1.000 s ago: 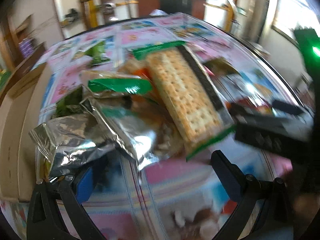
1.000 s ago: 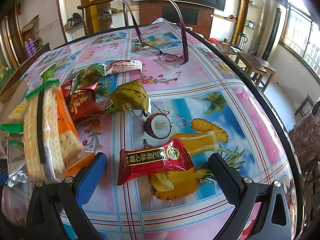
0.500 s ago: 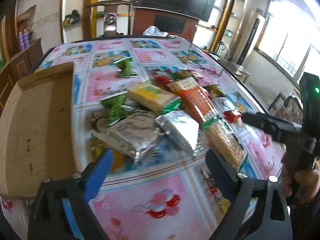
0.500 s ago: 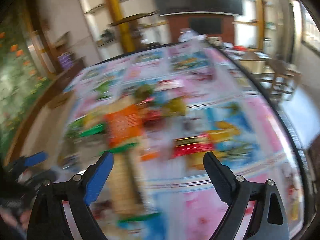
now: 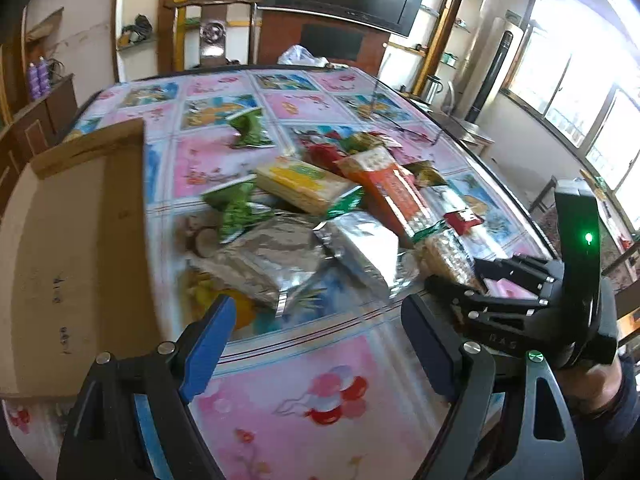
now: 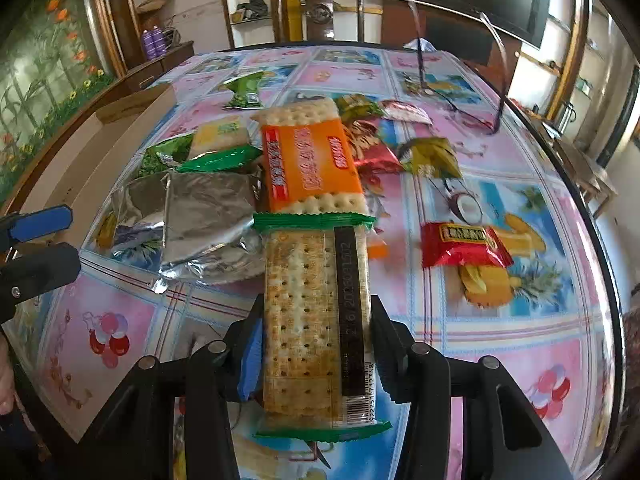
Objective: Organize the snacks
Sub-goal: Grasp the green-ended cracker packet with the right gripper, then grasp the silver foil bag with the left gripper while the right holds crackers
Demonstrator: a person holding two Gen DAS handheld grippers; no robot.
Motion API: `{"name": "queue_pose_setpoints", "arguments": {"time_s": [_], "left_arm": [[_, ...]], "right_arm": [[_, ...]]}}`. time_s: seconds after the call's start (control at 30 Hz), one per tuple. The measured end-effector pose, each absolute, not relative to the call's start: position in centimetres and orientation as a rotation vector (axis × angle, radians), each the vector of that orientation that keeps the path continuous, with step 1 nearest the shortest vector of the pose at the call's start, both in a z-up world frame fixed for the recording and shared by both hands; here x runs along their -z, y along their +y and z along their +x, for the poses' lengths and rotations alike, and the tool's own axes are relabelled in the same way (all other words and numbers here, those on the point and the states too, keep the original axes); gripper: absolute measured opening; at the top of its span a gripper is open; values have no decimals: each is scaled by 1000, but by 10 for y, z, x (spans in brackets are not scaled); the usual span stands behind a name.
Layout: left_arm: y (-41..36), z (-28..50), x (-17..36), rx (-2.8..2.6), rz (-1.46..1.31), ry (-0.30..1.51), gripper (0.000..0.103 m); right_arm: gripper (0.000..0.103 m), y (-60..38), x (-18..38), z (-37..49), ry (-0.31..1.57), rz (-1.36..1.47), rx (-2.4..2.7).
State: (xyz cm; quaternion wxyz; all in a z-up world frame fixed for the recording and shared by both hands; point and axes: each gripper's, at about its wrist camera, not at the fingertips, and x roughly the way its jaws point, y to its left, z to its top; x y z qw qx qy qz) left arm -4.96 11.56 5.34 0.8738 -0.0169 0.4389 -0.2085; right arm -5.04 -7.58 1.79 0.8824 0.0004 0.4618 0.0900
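Note:
A heap of snack packs lies on the flowered tablecloth. A clear cracker pack with green ends (image 6: 312, 312) sits between the fingers of my right gripper (image 6: 318, 308). Its jaws are closing and both pads touch the pack's long sides. In the left wrist view that same gripper (image 5: 456, 276) reaches the pack (image 5: 448, 252) from the right. Behind it lie an orange cracker pack (image 6: 308, 160) and silver foil packs (image 6: 208, 216). My left gripper (image 5: 316, 308) hovers in front of the foil packs (image 5: 272, 260); its jaws are closing slightly, with nothing between them.
An open cardboard box (image 5: 72, 240) stands at the table's left edge. A red candy pack (image 6: 464, 244), a gold wrapper (image 6: 432, 156), a green pack (image 6: 244, 90) and a pair of glasses (image 6: 460, 104) lie further out. A chair (image 6: 320, 4) stands behind the table.
My right gripper has swung left from the red candy pack to the cracker pack and closed around it. My left gripper drew back from the heap and narrowed a little.

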Motion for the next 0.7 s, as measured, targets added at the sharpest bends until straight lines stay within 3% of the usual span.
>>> {"name": "queue_pose_setpoints", "arguments": {"time_s": [0.37,0.53,0.63,0.67,0.7], "left_arm": [[44,-12,-29,389,62,997,85],[19,-2,-23,310,177,932,85],[13,-2,-19,277,255,887,76],[14,-6,-19,283,264,872,63],[14,-7,-20,283,267,866,58]], "right_arm": [[51,-114,-28,-70,872,161,-159],[51,-123,-28,-70,857,216,-180],[51,-126,-28,-71,850,242,-187],[51,-127,-28,-71,848,250,-189],[51,-127,-28,-71,850,258,-194]]}}
